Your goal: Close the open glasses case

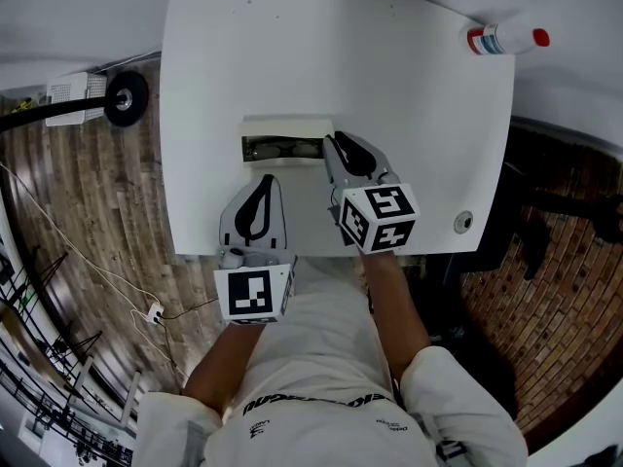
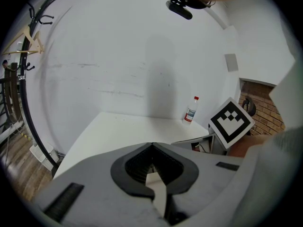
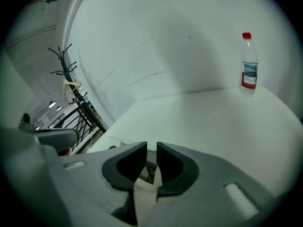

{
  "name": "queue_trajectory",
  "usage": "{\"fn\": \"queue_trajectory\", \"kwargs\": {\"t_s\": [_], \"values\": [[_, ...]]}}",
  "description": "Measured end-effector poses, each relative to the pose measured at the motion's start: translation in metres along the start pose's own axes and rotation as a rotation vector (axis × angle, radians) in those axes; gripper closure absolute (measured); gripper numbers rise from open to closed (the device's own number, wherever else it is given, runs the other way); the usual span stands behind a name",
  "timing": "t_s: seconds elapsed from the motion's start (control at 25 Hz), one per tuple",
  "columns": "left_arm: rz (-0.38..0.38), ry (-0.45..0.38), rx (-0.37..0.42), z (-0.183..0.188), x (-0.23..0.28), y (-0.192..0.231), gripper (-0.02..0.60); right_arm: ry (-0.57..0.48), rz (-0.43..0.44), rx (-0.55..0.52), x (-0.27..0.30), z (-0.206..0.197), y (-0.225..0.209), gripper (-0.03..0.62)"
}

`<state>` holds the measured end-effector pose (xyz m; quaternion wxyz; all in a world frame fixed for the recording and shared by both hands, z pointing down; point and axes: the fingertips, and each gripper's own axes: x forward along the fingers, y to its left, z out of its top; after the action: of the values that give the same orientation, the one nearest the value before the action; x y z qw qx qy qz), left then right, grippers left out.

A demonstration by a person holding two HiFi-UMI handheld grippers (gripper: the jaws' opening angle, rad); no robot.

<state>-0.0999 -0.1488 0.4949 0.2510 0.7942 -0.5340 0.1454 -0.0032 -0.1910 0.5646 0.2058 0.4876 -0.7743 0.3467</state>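
Observation:
The glasses case [image 1: 286, 127] lies open in the middle of the white table [image 1: 419, 115], its pale lid raised at the back and dark glasses [image 1: 282, 149] inside. My right gripper [image 1: 332, 143] sits at the case's right end, its jaws parted by a narrow gap with nothing between them. Through that gap in the right gripper view [image 3: 151, 148] a strip of the case and glasses [image 3: 149, 172] shows just below the tips. My left gripper [image 1: 267, 180] hovers a little nearer than the case's front edge, apart from it, jaws shut and empty [image 2: 152, 145].
A clear plastic bottle with a red cap [image 1: 503, 39] [image 2: 191, 109] [image 3: 249, 64] lies or stands at the table's far right corner. A round cable grommet [image 1: 463, 222] sits near the table's right front edge. A black caster [image 1: 127, 97] and cables lie on the wooden floor at left.

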Motion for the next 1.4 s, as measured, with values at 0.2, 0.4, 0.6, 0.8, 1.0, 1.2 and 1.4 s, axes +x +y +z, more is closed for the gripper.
{"fn": "queue_trajectory", "kwargs": {"t_s": [0.2, 0.4, 0.6, 0.8, 1.0, 1.2, 1.4], "values": [[0.001, 0.005, 0.003, -0.002, -0.005, 0.002, 0.584, 0.004, -0.008, -0.008, -0.002, -0.002, 0.003, 0.537], [-0.004, -0.003, 0.005, -0.001, -0.007, 0.000, 0.584, 0.009, -0.012, -0.015, -0.004, -0.005, 0.004, 0.536], [-0.007, -0.004, 0.005, -0.002, -0.010, -0.002, 0.584, 0.017, -0.017, -0.027, -0.007, -0.008, 0.005, 0.537], [-0.008, -0.004, 0.010, -0.004, -0.014, -0.001, 0.584, 0.025, -0.026, -0.030, -0.009, -0.011, 0.007, 0.537], [-0.004, -0.003, 0.012, -0.004, -0.018, 0.000, 0.584, 0.030, -0.033, -0.026, -0.011, -0.014, 0.008, 0.539], [-0.005, -0.008, 0.008, -0.004, -0.022, 0.001, 0.584, 0.035, -0.042, -0.020, -0.012, -0.017, 0.009, 0.539], [-0.004, -0.008, 0.015, -0.006, -0.026, 0.004, 0.584, 0.039, -0.050, -0.015, -0.013, -0.021, 0.011, 0.539]]}}
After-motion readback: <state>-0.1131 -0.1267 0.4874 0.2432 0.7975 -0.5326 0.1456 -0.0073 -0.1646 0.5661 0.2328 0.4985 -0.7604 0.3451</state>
